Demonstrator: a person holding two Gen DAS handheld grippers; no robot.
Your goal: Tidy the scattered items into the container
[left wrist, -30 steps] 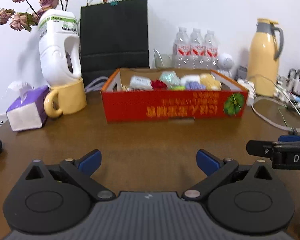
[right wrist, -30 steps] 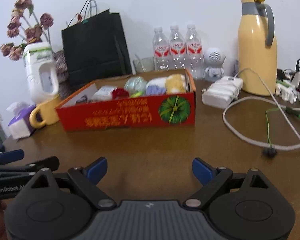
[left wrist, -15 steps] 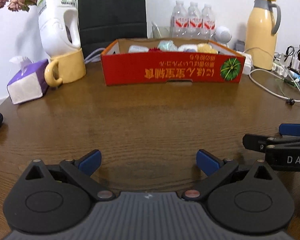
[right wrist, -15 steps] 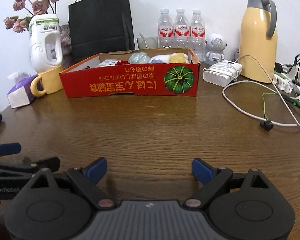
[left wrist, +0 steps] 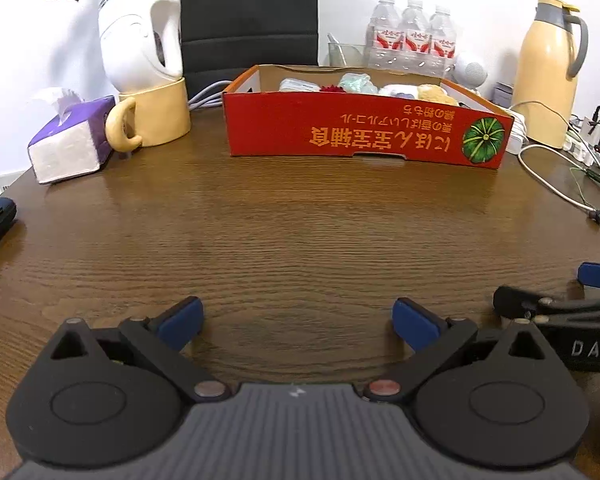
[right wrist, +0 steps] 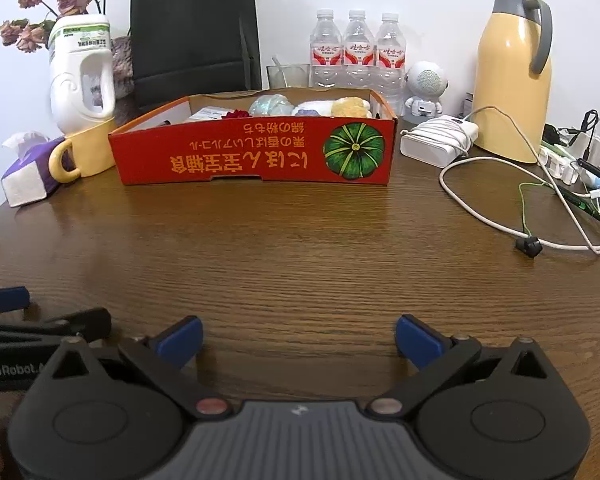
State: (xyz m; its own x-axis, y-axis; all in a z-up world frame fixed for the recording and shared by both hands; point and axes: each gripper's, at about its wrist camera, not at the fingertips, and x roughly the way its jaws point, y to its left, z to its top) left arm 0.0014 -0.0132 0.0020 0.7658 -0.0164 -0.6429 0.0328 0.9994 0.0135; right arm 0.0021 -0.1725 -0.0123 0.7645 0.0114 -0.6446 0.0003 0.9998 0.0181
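Note:
The red cardboard box (left wrist: pixel 340 136) (right wrist: pixel 240 156) stands at the back of the brown table (left wrist: pixel 300 240). Several small soft items lie inside it, among them a pale green one (right wrist: pixel 270 105) and a yellow one (right wrist: pixel 350 107). My left gripper (left wrist: pixel 298 314) hovers low over the bare wood in front of the box, open, with nothing between its blue pads. My right gripper (right wrist: pixel 299 330) hovers beside it on the right; its jaws are opening, and nothing is between them. Each gripper shows at the edge of the other's view, the right gripper (left wrist: pixel 560 304) and the left gripper (right wrist: pixel 40 320).
Left of the box stand a tissue pack (left wrist: pixel 70 140) and a yellow mug (left wrist: pixel 156 114) holding a white jug. Behind are a black paper bag (right wrist: pixel 196 32) and water bottles (right wrist: pixel 356 52). A yellow thermos (right wrist: pixel 508 76), a white charger (right wrist: pixel 436 140) and cables (right wrist: pixel 500 220) crowd the right.
Both cameras have tipped downward, so the box sits higher in each view and more bare table shows. Nothing was taken hold of or let go.

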